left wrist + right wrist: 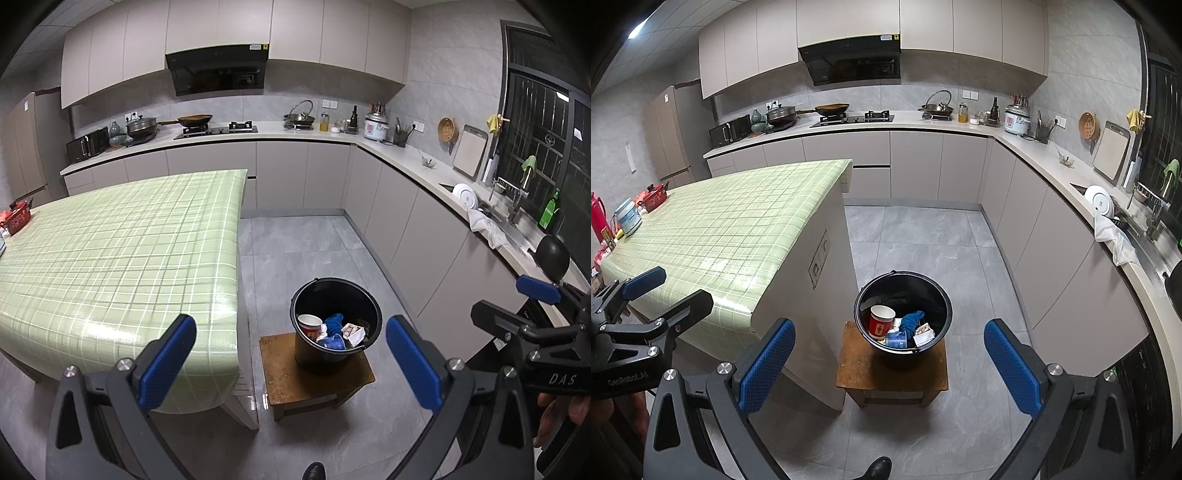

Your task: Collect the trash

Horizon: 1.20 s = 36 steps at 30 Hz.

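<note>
Hovering with nothing between them, both sets of jaws stand wide apart: the left gripper (291, 354) and the right gripper (890, 360) each frame the same spot, and neither has hold of anything. Straight ahead of both and below them sits the black bucket (312, 354) on a small wooden stool (280, 384), already carrying the trash: a red paper cup (881, 322), a blue cloth (911, 319), a blue container (897, 339) and a printed carton (924, 332). To the left of the jaws runs the green checked surface (110, 251), bare of scraps on the part in view; only a red pot (654, 197) and a few jars crowd its far left end.

Collection looks close to finished. A sensible next move is 1 slow sweep along the surface and floor for stray pieces, keeping the jaws spread and clear of the bucket rim.
</note>
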Each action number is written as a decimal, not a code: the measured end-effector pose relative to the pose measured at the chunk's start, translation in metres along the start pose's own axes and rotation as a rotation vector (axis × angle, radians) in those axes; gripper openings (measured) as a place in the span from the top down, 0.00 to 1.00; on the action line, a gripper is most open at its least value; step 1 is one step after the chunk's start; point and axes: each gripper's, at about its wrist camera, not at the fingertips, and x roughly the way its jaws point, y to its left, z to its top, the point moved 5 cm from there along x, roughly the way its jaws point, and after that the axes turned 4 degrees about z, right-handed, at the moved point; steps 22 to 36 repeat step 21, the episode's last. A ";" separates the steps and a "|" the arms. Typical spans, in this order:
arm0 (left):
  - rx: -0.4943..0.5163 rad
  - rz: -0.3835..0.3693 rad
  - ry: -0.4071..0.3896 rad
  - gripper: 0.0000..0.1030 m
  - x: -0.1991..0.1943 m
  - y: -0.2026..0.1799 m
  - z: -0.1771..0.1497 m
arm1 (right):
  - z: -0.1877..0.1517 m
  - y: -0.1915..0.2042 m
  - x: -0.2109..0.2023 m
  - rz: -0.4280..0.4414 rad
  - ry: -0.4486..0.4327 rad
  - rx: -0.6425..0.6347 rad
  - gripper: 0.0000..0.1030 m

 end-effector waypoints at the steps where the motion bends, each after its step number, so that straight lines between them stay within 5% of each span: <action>1: 0.001 0.000 -0.001 0.00 0.000 0.001 0.000 | 0.000 0.000 0.000 -0.001 0.000 0.000 0.00; 36: 0.005 -0.034 0.008 0.00 0.012 0.003 0.003 | 0.002 0.001 0.010 -0.009 0.013 0.009 0.00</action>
